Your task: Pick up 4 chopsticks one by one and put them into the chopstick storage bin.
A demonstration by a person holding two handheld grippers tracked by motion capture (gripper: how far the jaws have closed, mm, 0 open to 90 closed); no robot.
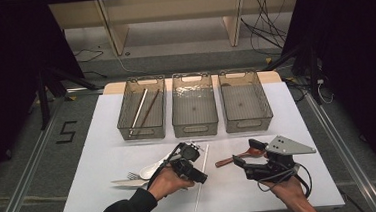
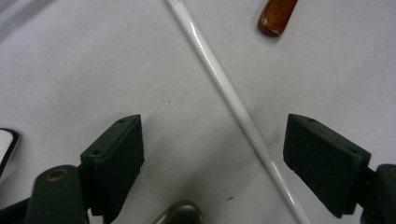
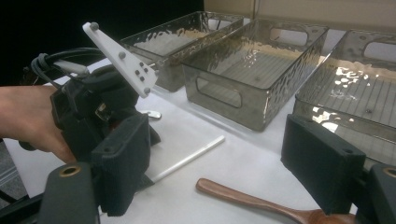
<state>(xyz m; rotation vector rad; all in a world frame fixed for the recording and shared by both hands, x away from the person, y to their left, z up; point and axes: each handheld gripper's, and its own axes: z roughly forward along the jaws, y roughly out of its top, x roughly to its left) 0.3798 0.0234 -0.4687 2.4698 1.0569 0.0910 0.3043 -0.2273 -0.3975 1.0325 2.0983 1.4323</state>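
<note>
Two forearms enter at the bottom of the high view. The left gripper, fingers spread wide, straddles a slim, glossy white chopstick lying free at lower centre of the white-covered bench. The right gripper, right of centre, also has its fingers wide apart and grips nothing; a polished brown wooden spoon lies just beside it. Three ribbed, smoky clear plastic bins line the bench's far edge, the left one holding chopsticks. Beyond, grey floor, loose cables and dark curtains frame the scene.
</note>
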